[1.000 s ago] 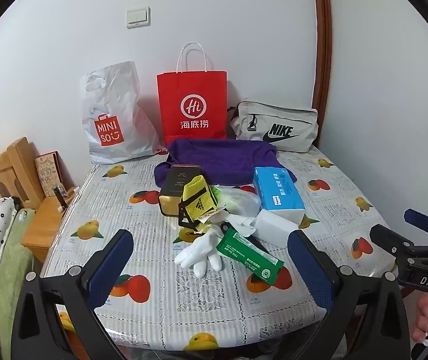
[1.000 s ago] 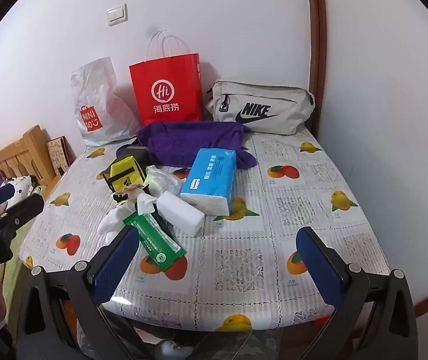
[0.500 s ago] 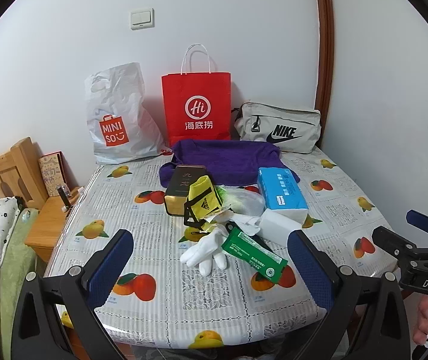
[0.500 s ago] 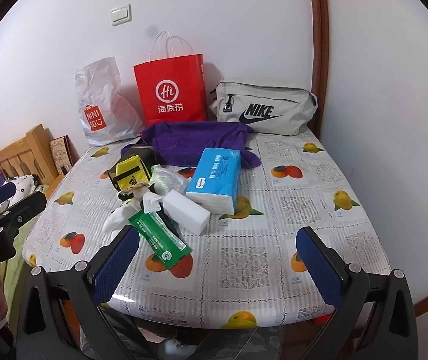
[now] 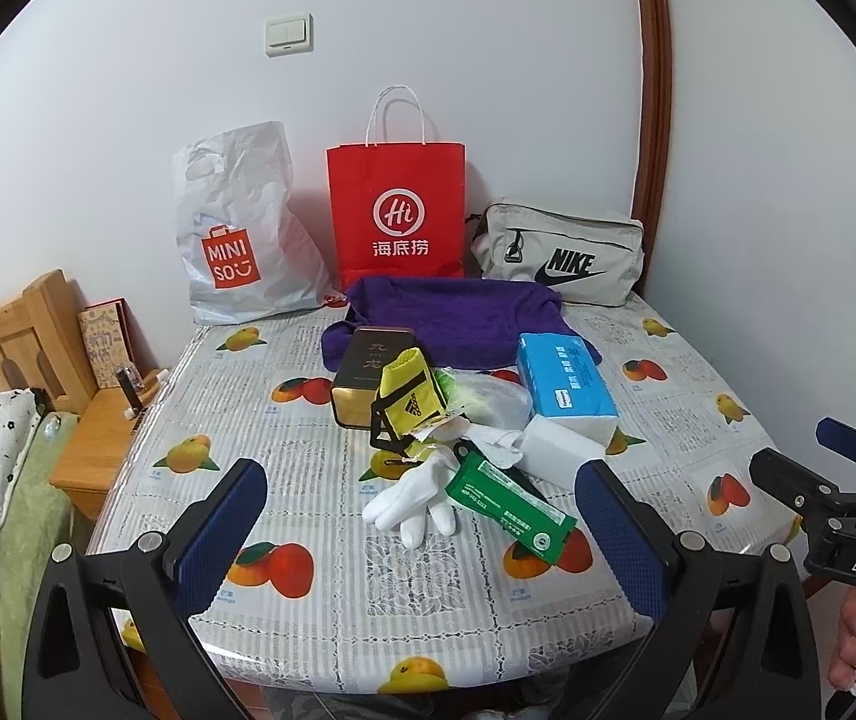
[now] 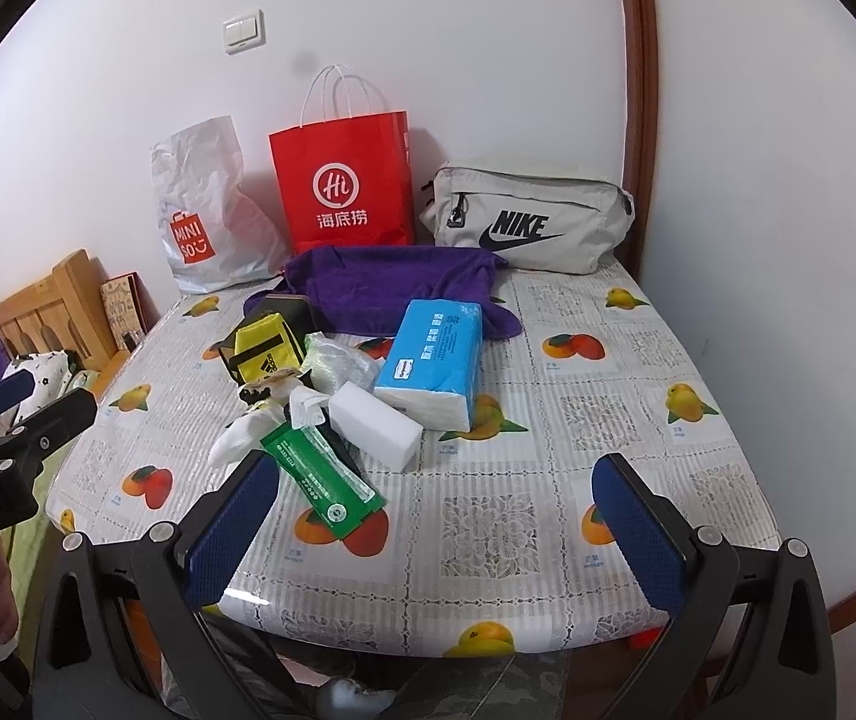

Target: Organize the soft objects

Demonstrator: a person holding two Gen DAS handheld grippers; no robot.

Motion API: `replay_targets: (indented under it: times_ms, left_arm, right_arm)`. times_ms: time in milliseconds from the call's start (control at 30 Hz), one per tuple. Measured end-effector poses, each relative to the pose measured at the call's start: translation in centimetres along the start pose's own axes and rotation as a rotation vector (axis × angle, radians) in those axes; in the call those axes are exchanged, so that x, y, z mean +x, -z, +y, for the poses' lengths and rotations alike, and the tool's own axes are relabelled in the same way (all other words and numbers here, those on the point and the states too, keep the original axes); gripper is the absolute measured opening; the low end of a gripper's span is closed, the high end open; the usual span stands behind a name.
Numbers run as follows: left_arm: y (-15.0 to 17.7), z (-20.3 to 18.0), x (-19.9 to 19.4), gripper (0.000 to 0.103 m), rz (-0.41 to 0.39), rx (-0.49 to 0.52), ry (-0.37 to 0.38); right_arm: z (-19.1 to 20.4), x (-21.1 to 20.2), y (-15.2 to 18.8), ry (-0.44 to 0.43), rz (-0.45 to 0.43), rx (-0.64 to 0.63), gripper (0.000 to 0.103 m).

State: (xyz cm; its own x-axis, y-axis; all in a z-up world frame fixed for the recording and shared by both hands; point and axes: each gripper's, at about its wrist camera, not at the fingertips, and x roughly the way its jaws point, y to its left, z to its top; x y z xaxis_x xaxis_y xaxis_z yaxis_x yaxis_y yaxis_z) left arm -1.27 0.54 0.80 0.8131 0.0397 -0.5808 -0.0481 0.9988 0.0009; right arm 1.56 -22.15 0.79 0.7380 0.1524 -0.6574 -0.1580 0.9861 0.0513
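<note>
Jaws on both the left gripper and right gripper are spread wide with nothing in them, hovering off the near edge of the bench. The soft stuff is piled mid-bench: the white glove lies dead ahead of the left one, fingers pointing back toward it, with the green wipes pack just beside. I'd guess the left goes first since the glove's nearer it, while the purple towel sits well behind.
</note>
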Motion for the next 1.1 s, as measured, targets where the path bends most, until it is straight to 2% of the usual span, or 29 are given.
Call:
replay_targets:
  times_ms: [1100]
  left_arm:
    - [-0.36, 0.49, -0.63, 0.103, -0.006, 0.003, -0.019]
  right_arm:
    - [0.52, -0.58, -0.19, -0.018, -0.015, -0.004, 0.103]
